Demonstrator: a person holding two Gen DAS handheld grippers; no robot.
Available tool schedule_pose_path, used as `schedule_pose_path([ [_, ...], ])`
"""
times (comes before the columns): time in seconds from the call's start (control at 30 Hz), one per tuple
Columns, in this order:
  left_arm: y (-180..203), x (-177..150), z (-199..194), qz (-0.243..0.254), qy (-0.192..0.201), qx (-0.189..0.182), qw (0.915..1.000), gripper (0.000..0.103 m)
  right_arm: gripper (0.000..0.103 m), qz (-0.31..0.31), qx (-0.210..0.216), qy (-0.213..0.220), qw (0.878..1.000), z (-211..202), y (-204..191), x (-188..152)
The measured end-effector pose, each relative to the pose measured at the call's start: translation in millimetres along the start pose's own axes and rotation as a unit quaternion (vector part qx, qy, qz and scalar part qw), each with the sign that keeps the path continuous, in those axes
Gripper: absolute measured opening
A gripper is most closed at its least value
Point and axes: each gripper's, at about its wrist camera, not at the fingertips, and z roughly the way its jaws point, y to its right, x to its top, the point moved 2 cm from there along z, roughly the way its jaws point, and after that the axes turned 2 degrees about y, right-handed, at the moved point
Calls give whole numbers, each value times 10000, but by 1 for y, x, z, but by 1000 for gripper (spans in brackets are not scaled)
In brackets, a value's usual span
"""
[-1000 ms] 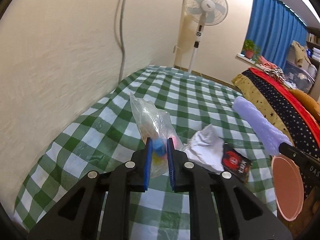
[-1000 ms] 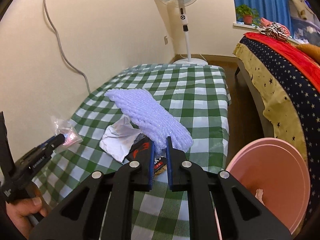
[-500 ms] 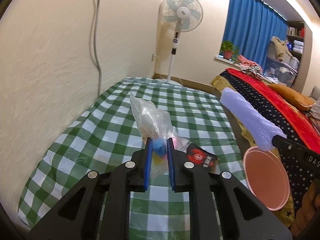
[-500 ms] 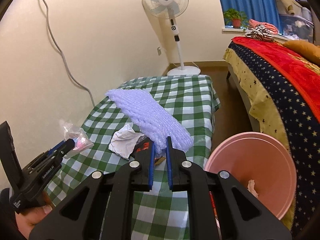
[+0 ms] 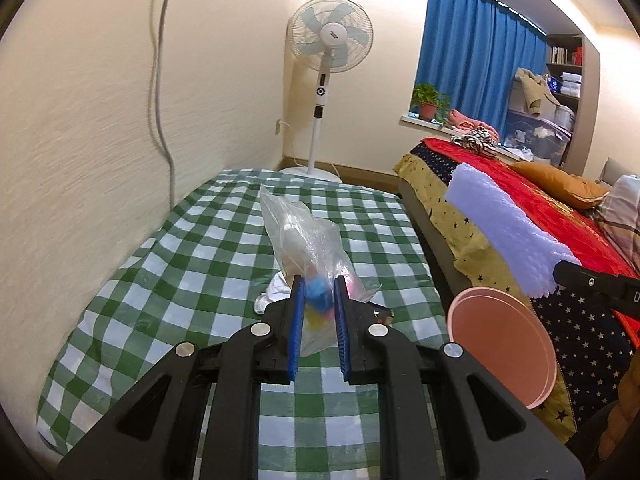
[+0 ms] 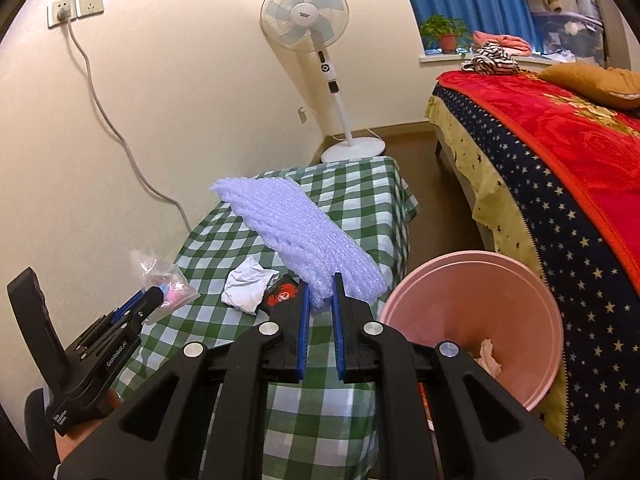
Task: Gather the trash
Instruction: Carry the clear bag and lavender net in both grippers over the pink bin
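- your left gripper (image 5: 317, 298) pinches a clear plastic bag (image 5: 306, 240) above the checked cloth (image 5: 168, 280).
- your right gripper (image 6: 319, 296) clamps lilac foam wrap (image 6: 296, 236) beside the pink bin (image 6: 472, 280).

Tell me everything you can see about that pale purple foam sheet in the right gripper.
The foam sheet is a long, pale lilac-white strip with a bumpy, netted surface, like soft packing foam. One short end is pinched between the blue-padded jaws of the right gripper; the rest sticks out stiffly, forward and up, in the air above the green checked tablecloth, touching nothing else. Beneath its near end lie a crumpled white paper and a black wrapper. The pink bin stands to its right.
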Motion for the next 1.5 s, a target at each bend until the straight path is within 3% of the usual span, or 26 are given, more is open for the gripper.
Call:
schedule_pose_path([
  [0.7, 28, -12, 18, 131, -116, -267, 9995, 15, 11, 543, -333, 147, 9979, -6, 50, -16],
  [1.5, 93, -27, 40, 386, -134, -983, 9943, 15, 11, 964, -786, 321, 9917, -18, 98, -18],
])
